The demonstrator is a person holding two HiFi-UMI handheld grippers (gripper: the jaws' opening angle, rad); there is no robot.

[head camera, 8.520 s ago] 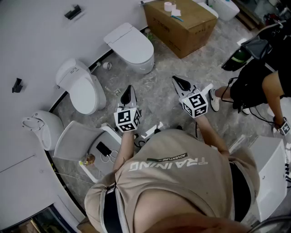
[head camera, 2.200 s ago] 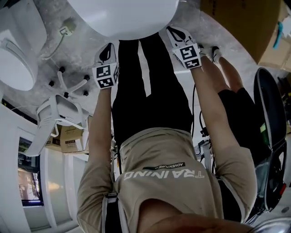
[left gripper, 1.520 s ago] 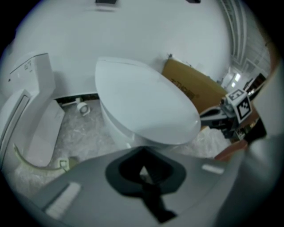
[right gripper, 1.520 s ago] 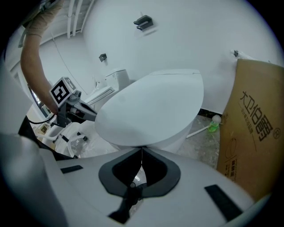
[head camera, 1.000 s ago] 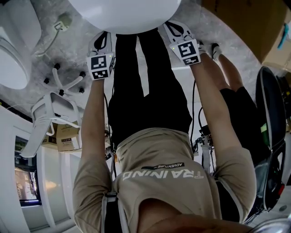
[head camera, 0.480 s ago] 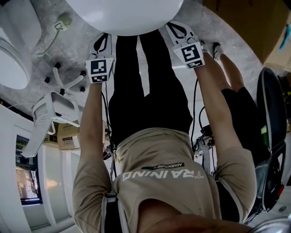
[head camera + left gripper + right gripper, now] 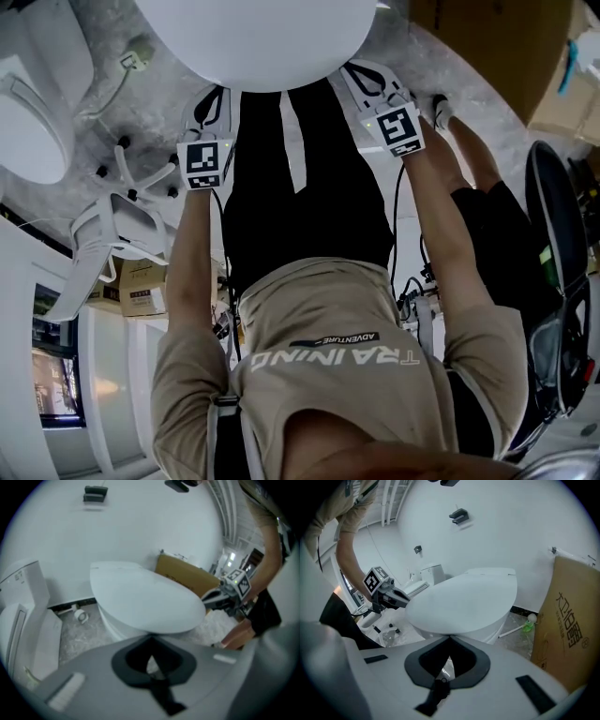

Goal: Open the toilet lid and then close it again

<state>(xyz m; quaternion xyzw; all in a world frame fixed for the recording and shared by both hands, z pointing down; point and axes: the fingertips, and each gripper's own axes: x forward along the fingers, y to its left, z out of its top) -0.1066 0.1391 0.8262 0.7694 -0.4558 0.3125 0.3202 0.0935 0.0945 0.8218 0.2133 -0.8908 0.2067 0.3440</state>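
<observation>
The smooth white oval plastic toilet lid (image 7: 253,37) is down flat on the round white toilet bowl (image 7: 497,620). It is shut right now. The toilet stands on the grey speckled floor (image 7: 159,94) by the white wall (image 7: 140,522), right in front of the person.

The left tongs (image 7: 150,638) are pressed together with nothing held between them. Their tip sits just under the front edge of the lid. I cannot tell if it touches the lid. The right tongs (image 7: 450,638) are pressed together too, also with nothing in them. Their tip is at the same front edge, a bit to the other side.

I think the lifting is the job to do now. Both tips look ready to push the lid up from below. After that, the lid must come down again. So most of the work looks still ahead, though a shut lid alone cannot prove that.

The bowl is covered, so what is inside is hidden. A big brown cardboard box (image 7: 569,620) stands near the toilet on the right. I cannot see into it from here.
</observation>
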